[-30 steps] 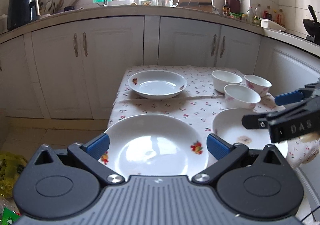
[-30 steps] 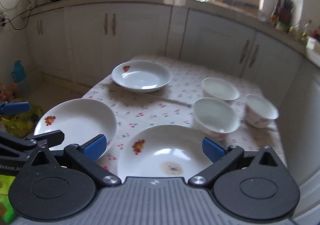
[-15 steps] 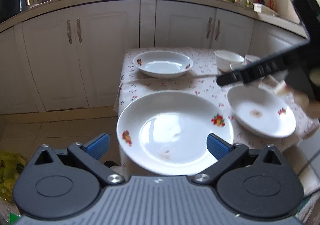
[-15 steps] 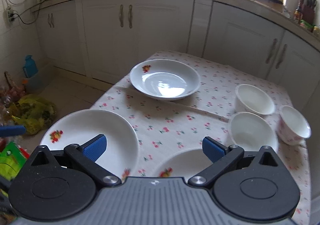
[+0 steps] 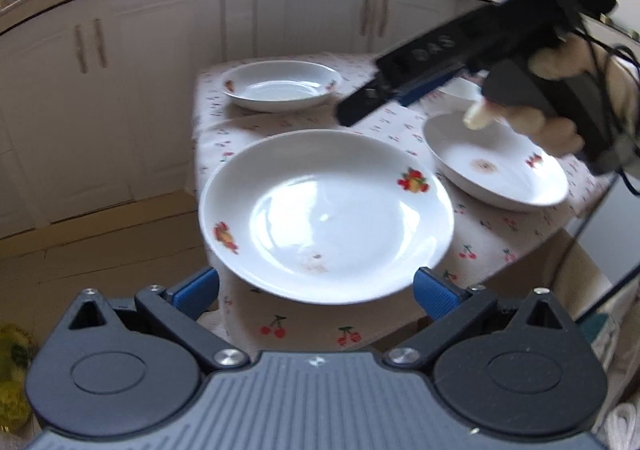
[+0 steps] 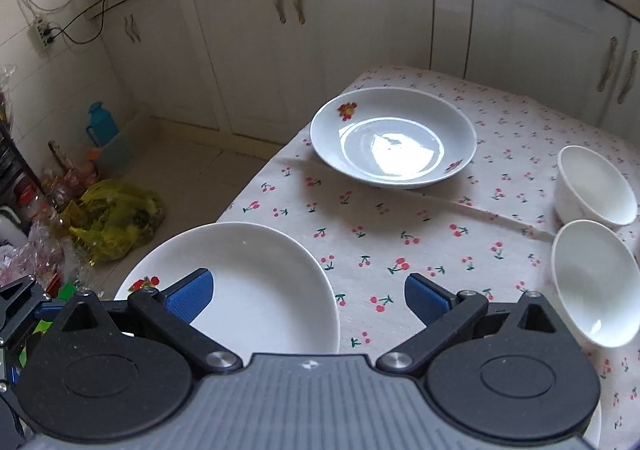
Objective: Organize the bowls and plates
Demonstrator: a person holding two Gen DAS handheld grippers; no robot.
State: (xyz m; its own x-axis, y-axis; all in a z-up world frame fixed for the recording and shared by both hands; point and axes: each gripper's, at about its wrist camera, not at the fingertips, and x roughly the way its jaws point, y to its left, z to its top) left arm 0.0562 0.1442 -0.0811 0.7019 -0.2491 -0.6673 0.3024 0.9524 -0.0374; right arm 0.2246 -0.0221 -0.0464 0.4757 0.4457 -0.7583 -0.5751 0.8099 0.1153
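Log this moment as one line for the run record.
left tongs: open, at near plate | right tongs: open, raised over table | plates unstacked

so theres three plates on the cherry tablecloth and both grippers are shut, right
Not quite. The three plates are there: a near plate, a stained plate to its right and a far plate, all on the cherry tablecloth. But both the left gripper and the right gripper are open, as each wrist view shows.
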